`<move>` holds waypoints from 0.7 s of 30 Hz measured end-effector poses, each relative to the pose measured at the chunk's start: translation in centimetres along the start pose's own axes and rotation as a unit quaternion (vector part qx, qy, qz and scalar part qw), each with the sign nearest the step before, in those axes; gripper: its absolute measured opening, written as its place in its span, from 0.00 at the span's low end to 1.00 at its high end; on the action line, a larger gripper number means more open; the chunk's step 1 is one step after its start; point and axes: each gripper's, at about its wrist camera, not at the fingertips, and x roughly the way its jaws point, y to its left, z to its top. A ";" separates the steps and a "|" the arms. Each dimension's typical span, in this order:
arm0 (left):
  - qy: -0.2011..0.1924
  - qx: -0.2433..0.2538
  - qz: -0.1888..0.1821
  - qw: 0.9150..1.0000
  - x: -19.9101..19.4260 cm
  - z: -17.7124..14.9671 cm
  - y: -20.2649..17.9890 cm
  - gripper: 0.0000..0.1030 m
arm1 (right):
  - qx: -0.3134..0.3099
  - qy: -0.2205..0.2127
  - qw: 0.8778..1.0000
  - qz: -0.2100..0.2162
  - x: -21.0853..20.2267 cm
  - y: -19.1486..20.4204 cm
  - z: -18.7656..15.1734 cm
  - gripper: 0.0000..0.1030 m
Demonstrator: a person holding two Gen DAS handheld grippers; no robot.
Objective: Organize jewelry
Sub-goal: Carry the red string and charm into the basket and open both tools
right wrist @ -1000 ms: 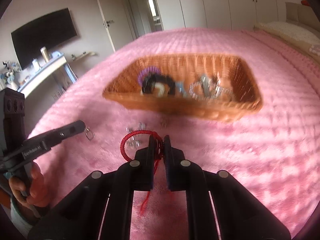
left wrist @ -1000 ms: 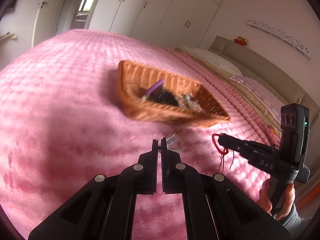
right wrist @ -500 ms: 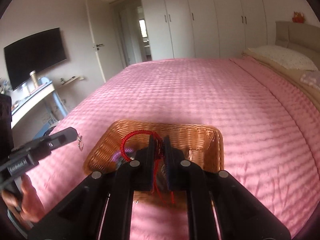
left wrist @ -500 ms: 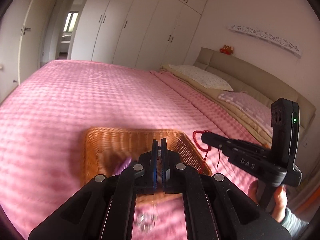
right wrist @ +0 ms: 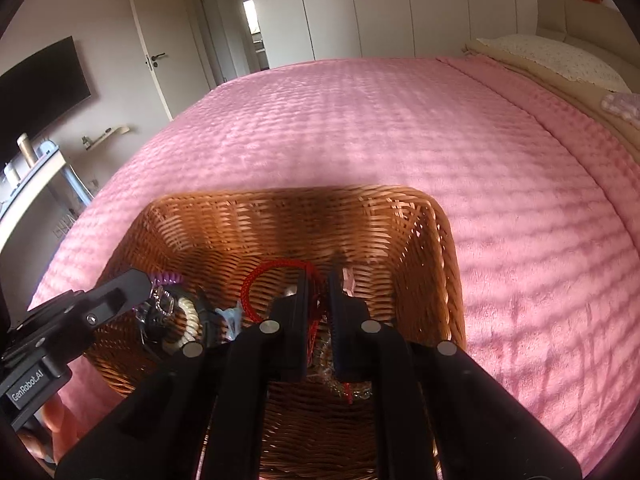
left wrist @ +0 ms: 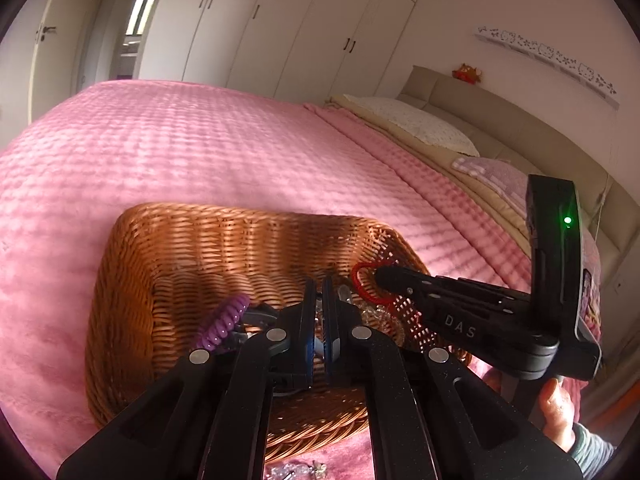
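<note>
A brown wicker basket (left wrist: pixel 132 280) (right wrist: pixel 444 248) sits on the pink bed. Both grippers hang over its inside. My right gripper (right wrist: pixel 318 280) is shut on a red cord bracelet (right wrist: pixel 256 280), whose loop sticks out left of the fingers; it also shows in the left wrist view (left wrist: pixel 360 276). My left gripper (left wrist: pixel 318 284) is shut on a small silver ring-like piece (right wrist: pixel 162 302) that dangles from its tips. In the basket lie a purple spiral hair tie (left wrist: pixel 224 320), a black and cream bracelet (right wrist: pixel 180 328) and silver pieces (left wrist: pixel 376 312).
The pink quilted bedspread (left wrist: pixel 200 140) surrounds the basket. More small silver jewelry (left wrist: pixel 296 470) lies on the bed just in front of the basket. Pillows (left wrist: pixel 420 124) and a beige headboard are at the far right. A TV (right wrist: pixel 36 88) and shelf stand left.
Both grippers have lifted from the bed in front of the basket and moved forward over it, carrying the red bracelet and the small silver piece. They now hang low inside the basket.
</note>
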 end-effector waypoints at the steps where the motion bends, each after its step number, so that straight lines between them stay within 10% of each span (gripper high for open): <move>1: 0.002 0.001 -0.002 1.000 0.1 -0.1 0.0 0.02 | -0.001 -0.001 1.000 -0.003 0.0 0.1 -0.1 0.07; 5: 0.004 0.006 -0.007 1.000 -0.1 -0.1 -0.3 0.17 | -0.002 0.001 1.000 0.000 -0.4 0.2 -0.4 0.11; 10: -0.017 0.022 -0.006 1.000 -2.4 0.3 -1.4 0.27 | 0.004 -0.010 1.000 0.005 -1.8 -0.2 -0.4 0.41; 21: -0.047 0.028 -0.012 0.998 -10.5 -2.2 -1.9 0.27 | -0.030 -0.058 0.996 0.062 -9.8 2.4 -3.1 0.41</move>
